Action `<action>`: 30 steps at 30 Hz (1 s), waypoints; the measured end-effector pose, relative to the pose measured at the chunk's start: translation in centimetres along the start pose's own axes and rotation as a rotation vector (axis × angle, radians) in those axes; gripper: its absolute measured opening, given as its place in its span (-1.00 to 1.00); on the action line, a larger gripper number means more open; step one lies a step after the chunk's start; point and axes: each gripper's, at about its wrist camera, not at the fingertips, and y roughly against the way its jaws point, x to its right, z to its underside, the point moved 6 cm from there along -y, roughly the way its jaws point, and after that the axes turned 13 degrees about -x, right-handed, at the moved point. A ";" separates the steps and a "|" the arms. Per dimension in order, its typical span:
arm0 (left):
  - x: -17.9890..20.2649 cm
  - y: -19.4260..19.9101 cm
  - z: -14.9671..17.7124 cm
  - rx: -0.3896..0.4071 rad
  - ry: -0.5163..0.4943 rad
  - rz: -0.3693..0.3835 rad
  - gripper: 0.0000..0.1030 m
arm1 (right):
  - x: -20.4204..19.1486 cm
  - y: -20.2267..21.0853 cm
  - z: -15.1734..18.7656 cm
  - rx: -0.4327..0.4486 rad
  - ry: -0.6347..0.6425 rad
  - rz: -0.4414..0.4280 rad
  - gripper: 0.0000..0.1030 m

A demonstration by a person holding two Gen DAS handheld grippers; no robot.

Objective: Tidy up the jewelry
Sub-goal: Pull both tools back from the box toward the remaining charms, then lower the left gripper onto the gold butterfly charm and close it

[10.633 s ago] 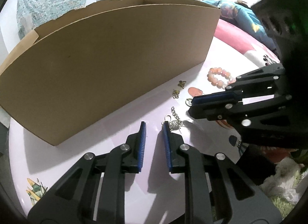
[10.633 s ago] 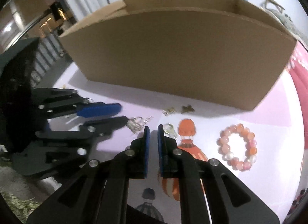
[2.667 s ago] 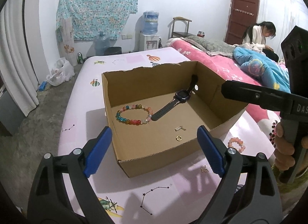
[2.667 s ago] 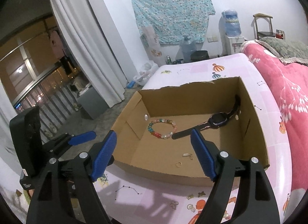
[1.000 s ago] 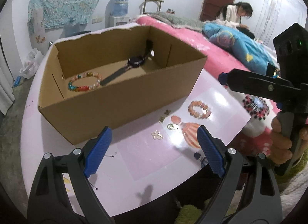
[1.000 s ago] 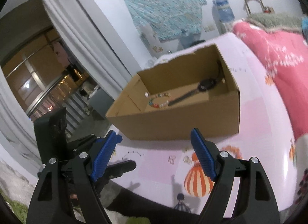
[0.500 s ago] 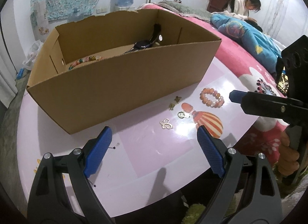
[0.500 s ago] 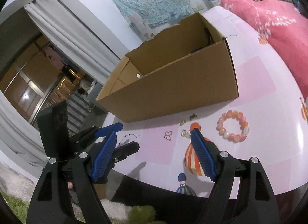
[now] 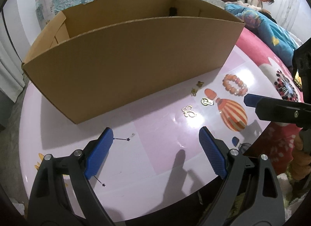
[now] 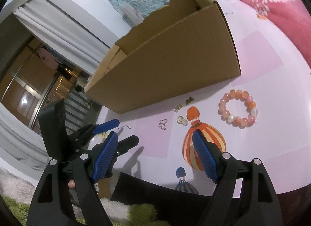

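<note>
Both left tongs [image 9: 155,152] and right tongs [image 10: 155,154] gape wide, empty, above the glossy surface [image 9: 155,128]; round pink bead bracelet [image 10: 238,108] lies flat beside the corrugated cardboard box [image 9: 126,60].

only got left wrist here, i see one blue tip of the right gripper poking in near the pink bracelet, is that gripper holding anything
Observer: No. The right wrist view shows the right gripper wide open, with nothing between its pads.
Operator: what's straight ahead of it
Observer: The butterfly charm and a small gold charm lie ahead between its fingers. The pink bead bracelet sits off to its right, and the cardboard box stands beyond them.
</note>
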 end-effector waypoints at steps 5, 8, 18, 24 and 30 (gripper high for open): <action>-0.8 -0.6 0.3 -0.017 0.010 -0.019 0.67 | 0.1 -1.1 -0.2 -0.026 -0.017 0.008 0.50; -1.0 -0.9 0.5 -0.023 0.014 -0.017 0.67 | 0.3 -1.7 -0.2 -0.040 -0.026 0.014 0.50; -0.8 -0.5 0.5 0.030 -0.016 0.012 0.67 | 0.4 -1.9 0.5 -0.050 -0.039 0.043 0.50; 0.9 -0.1 0.0 0.090 -0.087 0.025 0.67 | -0.3 -2.4 -0.3 -0.041 0.030 0.097 0.39; 2.7 -0.6 -0.9 0.117 -0.192 0.023 0.44 | 0.1 -3.0 -1.0 -0.042 0.059 0.162 0.04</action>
